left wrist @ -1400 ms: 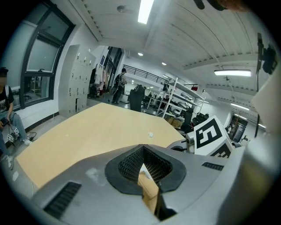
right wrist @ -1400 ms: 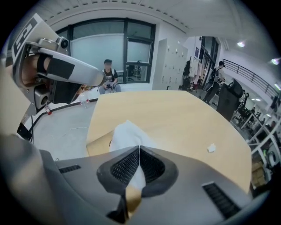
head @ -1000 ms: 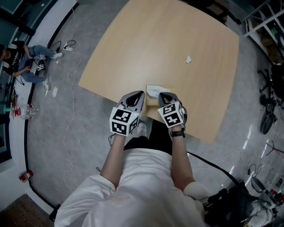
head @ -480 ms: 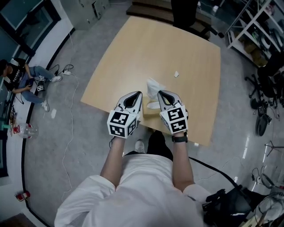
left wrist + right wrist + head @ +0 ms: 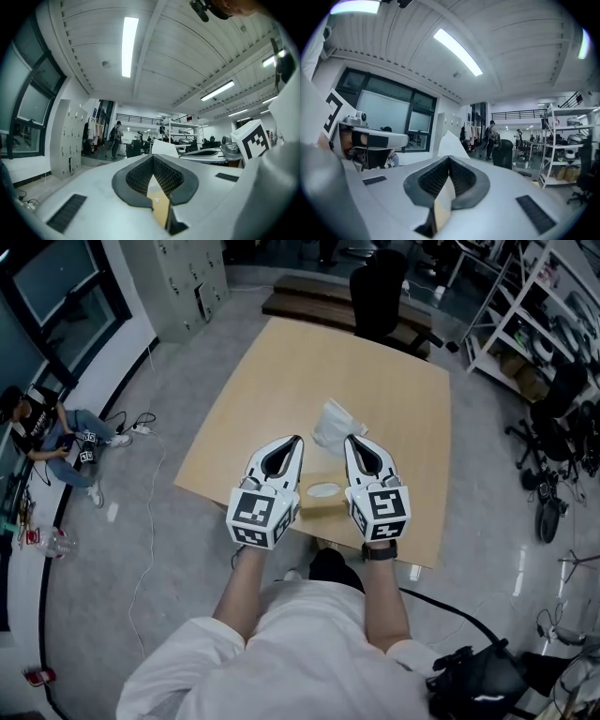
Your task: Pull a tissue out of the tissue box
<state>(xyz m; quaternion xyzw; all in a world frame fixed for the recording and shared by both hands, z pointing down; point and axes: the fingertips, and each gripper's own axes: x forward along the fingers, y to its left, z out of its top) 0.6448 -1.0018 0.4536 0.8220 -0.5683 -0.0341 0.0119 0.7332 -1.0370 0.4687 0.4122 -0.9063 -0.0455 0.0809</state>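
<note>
**Lift Clear, Grip Firm**

Carry the tissue [image 5: 336, 422] straight up and away from the box [image 5: 319, 508], avoiding any sideways jerk likely to tear thin paper or drag the light box along. Appears already free of the box, judging from the head view: spread out just past the tip of the right claw [image 5: 348, 438], high over the table [image 5: 281, 381], nothing trailing back down. Leave the box alone at the table's near edge, below and between that claw and the left claw [image 5: 297, 439]. Hold pressure steady; ease off only over a chosen spot.

Right claw: shut tight, pinching the tissue's lower edge between the pads, white sheet fanning up beyond the tips. Left claw: shut too, tips meeting, gripping nothing, only tan surface showing through the gap lower down. Both level, side by side, apart from each other.
</note>
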